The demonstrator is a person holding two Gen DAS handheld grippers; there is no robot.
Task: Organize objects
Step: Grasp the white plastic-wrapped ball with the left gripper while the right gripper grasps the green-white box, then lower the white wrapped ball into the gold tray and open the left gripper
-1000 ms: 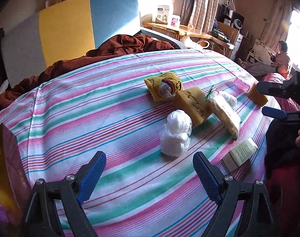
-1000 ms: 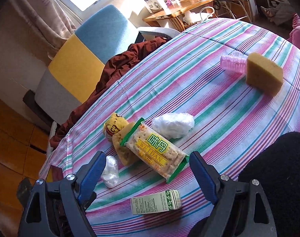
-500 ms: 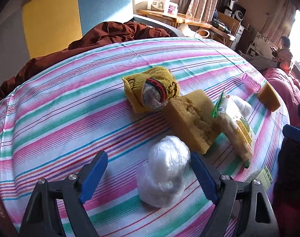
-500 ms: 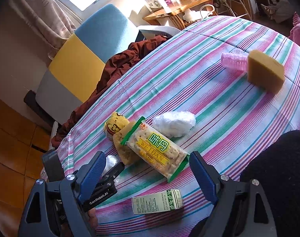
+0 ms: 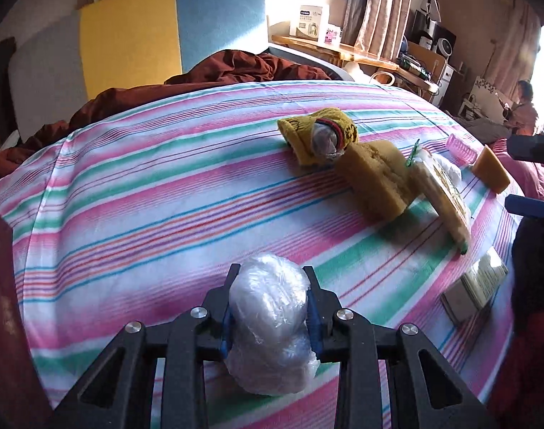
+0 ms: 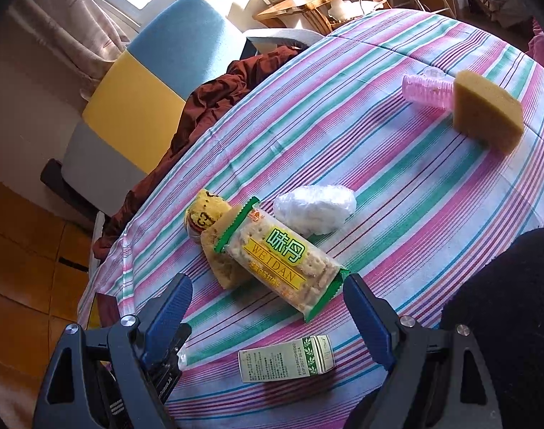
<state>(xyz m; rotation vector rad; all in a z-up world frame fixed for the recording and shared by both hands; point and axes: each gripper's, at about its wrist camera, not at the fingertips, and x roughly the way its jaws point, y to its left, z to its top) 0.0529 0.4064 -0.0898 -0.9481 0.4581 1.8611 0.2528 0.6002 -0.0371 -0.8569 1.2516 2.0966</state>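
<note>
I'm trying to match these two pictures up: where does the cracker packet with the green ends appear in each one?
Left wrist view: the cracker packet lies far right, leaning on a yellow sponge.
Right wrist view: the cracker packet lies centre, label up, just ahead of the open right gripper.
Shared landmark: the small green-and-white carton, lying near it in both.

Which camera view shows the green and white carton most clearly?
The right wrist view: the carton lies whole on the striped cloth, between the open fingers, print facing up. In the left wrist view it sits at the right edge, small and foreshortened.
</note>
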